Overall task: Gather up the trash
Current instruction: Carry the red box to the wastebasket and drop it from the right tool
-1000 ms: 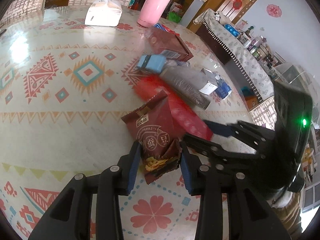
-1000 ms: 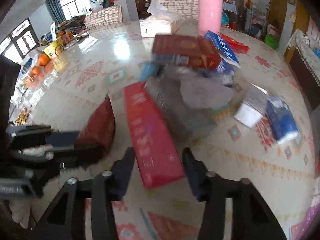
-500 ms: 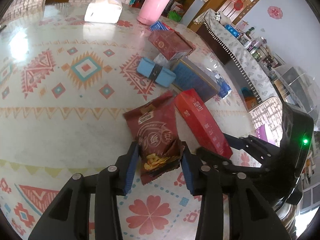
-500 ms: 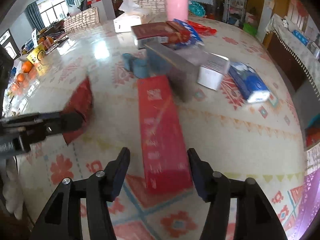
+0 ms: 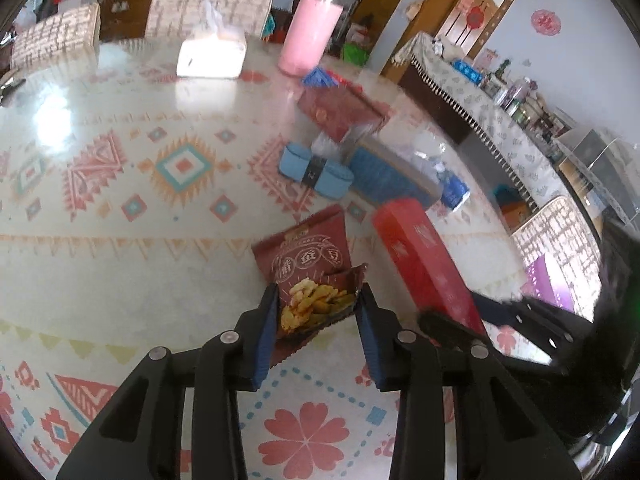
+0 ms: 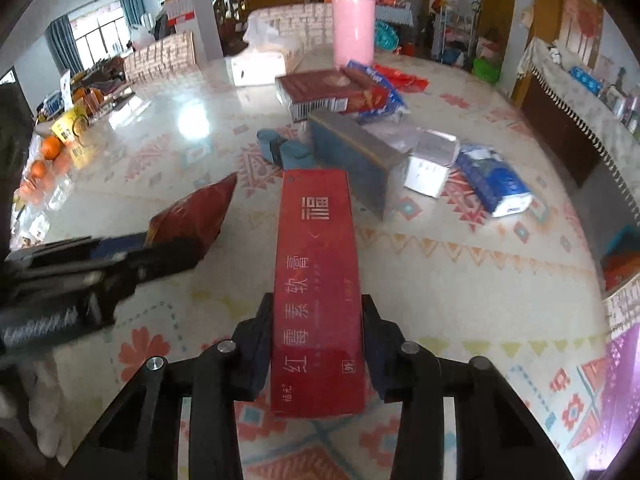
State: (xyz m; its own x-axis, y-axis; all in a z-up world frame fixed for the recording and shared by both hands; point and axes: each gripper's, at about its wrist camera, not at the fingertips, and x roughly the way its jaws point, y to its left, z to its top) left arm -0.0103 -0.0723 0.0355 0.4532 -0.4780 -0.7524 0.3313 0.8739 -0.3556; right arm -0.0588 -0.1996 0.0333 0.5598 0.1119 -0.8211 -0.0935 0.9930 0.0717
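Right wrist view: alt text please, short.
The right gripper clamps a long red carton over a patterned tablecloth. At left, the left gripper holds a dark red snack bag; boxes and a pink bottle lie beyond.

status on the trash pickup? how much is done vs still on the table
Done: nothing visibly binned; no bin in view. In hand: left hand-held gripper clamps the snack bag; right hand-held gripper, whose jaws just closed, grips the long red box. Left: maroon box, grey-blue box, white box, blue packs.
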